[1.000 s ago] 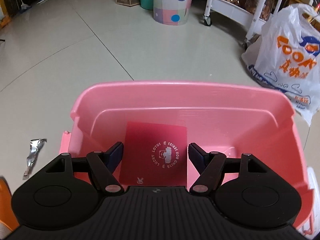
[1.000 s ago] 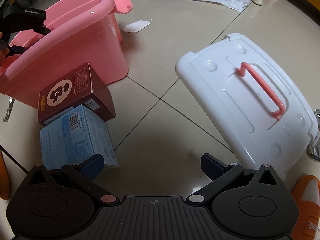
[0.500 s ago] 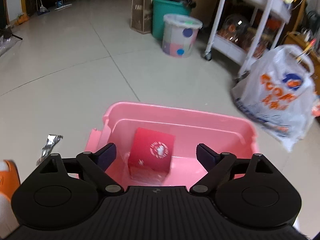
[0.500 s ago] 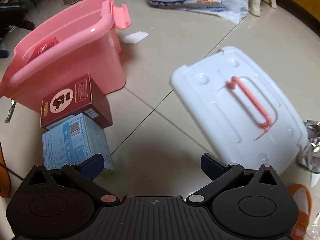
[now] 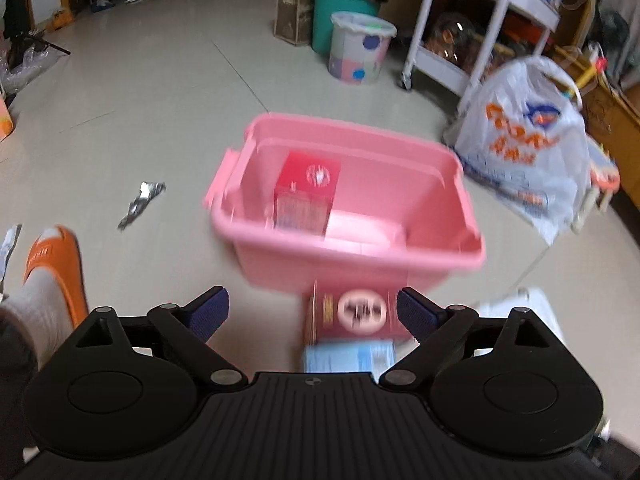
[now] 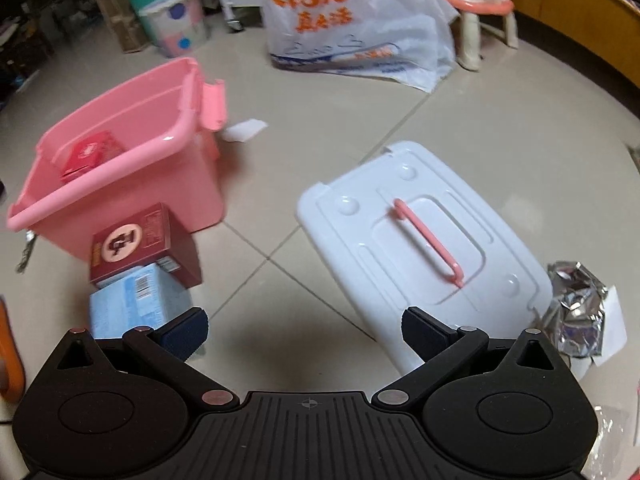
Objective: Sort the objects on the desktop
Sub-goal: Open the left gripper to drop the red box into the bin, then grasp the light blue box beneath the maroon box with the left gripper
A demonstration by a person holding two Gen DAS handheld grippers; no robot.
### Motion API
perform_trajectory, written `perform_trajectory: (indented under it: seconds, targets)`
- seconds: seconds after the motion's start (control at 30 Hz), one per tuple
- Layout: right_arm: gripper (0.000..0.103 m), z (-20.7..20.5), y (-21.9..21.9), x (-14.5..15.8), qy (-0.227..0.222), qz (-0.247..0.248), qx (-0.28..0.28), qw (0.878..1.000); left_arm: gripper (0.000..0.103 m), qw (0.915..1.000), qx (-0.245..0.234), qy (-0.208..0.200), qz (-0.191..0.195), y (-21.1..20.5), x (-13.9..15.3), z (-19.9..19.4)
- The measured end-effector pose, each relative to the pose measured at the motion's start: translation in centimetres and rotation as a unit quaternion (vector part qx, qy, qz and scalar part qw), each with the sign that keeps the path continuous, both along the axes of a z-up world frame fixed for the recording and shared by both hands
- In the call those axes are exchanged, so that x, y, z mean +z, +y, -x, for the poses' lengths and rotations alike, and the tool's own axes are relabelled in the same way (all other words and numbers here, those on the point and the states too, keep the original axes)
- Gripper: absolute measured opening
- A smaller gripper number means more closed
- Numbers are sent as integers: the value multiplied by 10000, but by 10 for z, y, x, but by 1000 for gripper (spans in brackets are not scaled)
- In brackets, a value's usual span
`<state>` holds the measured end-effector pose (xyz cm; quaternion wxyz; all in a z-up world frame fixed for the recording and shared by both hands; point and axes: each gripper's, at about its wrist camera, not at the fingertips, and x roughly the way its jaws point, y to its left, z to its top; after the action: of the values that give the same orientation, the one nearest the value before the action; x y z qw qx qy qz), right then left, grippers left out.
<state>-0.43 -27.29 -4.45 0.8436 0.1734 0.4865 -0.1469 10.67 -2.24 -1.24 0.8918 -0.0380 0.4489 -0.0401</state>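
A pink storage bin point(image 5: 360, 256) stands on the tiled floor with a red blind box point(image 5: 306, 192) inside it; the bin point(image 6: 132, 196) and the box point(image 6: 90, 154) also show in the right wrist view. In front of the bin a dark red box point(image 5: 352, 314) point(image 6: 136, 242) leans on a light blue box point(image 5: 348, 356) point(image 6: 136, 300). My left gripper point(image 5: 312, 312) is open and empty, raised behind these boxes. My right gripper point(image 6: 304, 328) is open and empty above the floor, between the boxes and a white lid point(image 6: 424, 248) with a pink handle.
A white shopping bag point(image 5: 528, 152) lies right of the bin. A patterned bucket point(image 5: 360, 48), a teal bin point(image 5: 340, 8) and a white cart point(image 5: 472, 32) stand behind. Crumpled foil point(image 6: 576, 304) lies beside the lid. A foil scrap point(image 5: 140, 204) and an orange slipper point(image 5: 56, 264) are at left.
My left gripper has let go of the red blind box, which now lies in the bin, and has pulled back and up. My right gripper has lifted and tilted a little.
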Motion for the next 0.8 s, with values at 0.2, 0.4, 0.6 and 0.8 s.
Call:
perform_trajectory:
  seconds: [0.2, 0.4, 0.6, 0.8]
  targets:
    - [103, 0, 8, 2, -28, 67, 219, 9997, 95, 9993, -267, 186, -196, -9, -19, 32]
    - [103, 6, -1, -5, 147, 91, 136, 9998, 95, 9985, -299, 450, -75, -22, -41, 30]
    - [103, 11, -21, -12, 203, 6, -193, 9996, 95, 9960, -384, 801, -77, -43, -76, 19]
    - [103, 9, -25, -24, 259, -70, -238, 9994, 95, 9946, -271, 1002, 31, -56, -107, 8]
